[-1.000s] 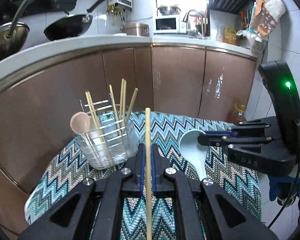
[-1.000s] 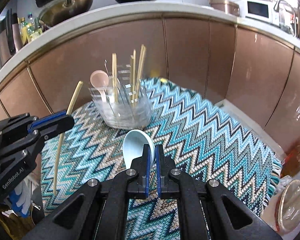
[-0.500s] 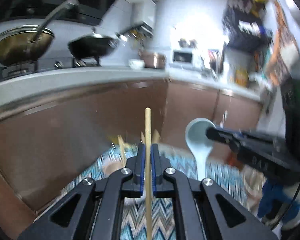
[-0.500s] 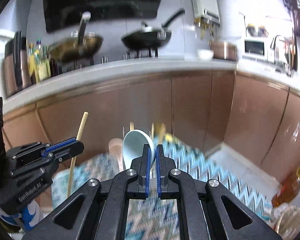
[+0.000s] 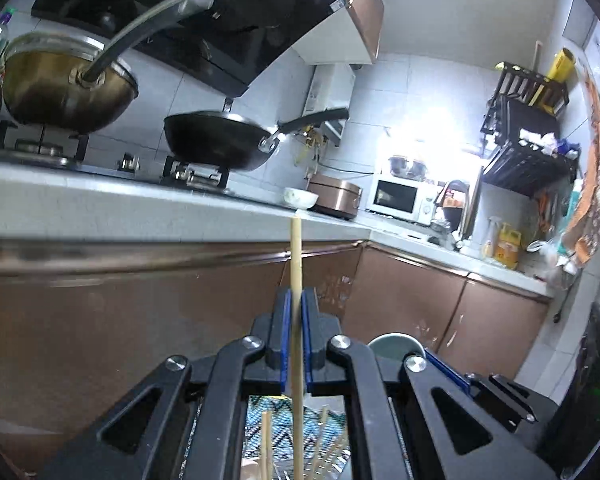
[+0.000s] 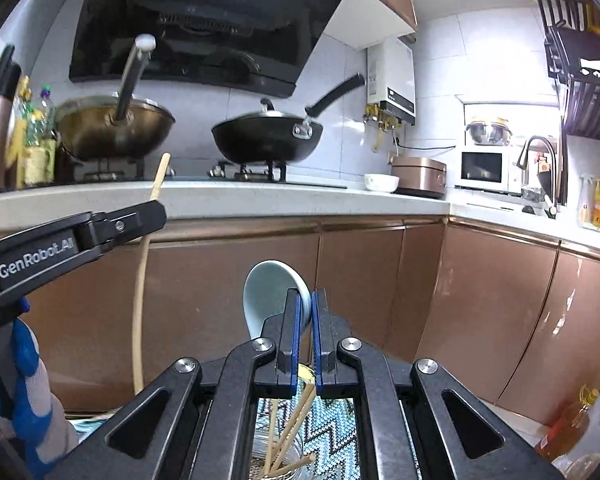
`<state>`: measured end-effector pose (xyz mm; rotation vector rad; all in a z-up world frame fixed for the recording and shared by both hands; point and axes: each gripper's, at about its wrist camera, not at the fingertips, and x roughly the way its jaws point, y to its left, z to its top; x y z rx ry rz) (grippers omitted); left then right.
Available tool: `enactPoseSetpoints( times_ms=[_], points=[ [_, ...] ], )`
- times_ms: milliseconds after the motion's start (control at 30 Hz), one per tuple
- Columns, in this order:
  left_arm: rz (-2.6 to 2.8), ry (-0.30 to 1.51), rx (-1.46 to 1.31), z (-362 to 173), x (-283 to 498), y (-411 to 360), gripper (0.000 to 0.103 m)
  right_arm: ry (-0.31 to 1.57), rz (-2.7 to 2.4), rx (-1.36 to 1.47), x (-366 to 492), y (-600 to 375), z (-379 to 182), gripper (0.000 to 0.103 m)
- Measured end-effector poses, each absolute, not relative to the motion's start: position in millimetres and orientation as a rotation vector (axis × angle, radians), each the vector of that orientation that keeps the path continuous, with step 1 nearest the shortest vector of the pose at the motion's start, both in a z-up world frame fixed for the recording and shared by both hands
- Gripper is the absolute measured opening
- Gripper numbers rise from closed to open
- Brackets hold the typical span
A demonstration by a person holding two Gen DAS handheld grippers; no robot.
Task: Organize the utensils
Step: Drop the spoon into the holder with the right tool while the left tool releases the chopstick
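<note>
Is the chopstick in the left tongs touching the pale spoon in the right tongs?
Apart. Right wrist view: the chopstick hangs from the left tongs well left of the spoon, with bare cabinet front between them.

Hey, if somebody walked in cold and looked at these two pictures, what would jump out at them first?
Probably the left tongs shut on an upright wooden chopstick, and the right tongs clamping a pale blue ceramic spoon with its bowl raised. Behind them, a brass-coloured wok and a black wok sit on the stove, and below the tongs a clear holder of chopsticks peeks through.
</note>
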<state>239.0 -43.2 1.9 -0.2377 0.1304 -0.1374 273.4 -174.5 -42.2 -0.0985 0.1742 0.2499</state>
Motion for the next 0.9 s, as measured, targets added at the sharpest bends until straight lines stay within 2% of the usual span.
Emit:
enactPoseSetpoints(
  times_ms=[333, 433, 467, 500, 533, 567, 700, 900],
  points=[
    [-0.088, 0.162, -0.248, -62.8, 260.6, -43.7, 0.005, 0.190, 0.215, -0.152, 285.4, -161.5, -104.3, 0.007],
    [-0.089, 0.167, -0.245, -72.5, 257.9, -44.0, 0.007, 0.207, 0.219, -0.162, 282.5, -159.3, -114.2, 0.011],
    [-0.090, 0.171, -0.237, -73.8, 257.1, -44.4, 0.007, 0.206, 0.222, -0.163, 279.7, -159.8, -115.4, 0.015],
    [-0.089, 0.174, -0.228, -74.4, 254.9, -44.9, 0.011, 0.204, 0.221, -0.161, 276.8, -160.4, -115.3, 0.018],
    [-0.089, 0.177, -0.221, -74.7, 251.6, -45.5, 0.019, 0.203, 0.221, -0.157, 274.2, -161.2, -114.1, 0.027],
    [-0.092, 0.182, -0.220, -74.0, 249.2, -46.1, 0.023, 0.201, 0.221, -0.152, 270.6, -162.6, -112.4, 0.032],
    [-0.086, 0.196, -0.188, -66.0, 229.7, -46.8, 0.028, 0.196, 0.218, -0.151, 255.4, -165.8, -102.5, 0.033],
    [-0.031, 0.265, -0.130, -47.7, 188.1, -45.8, 0.049, 0.188, 0.199, -0.131, 217.4, -176.8, -78.9, 0.040]
  ],
)
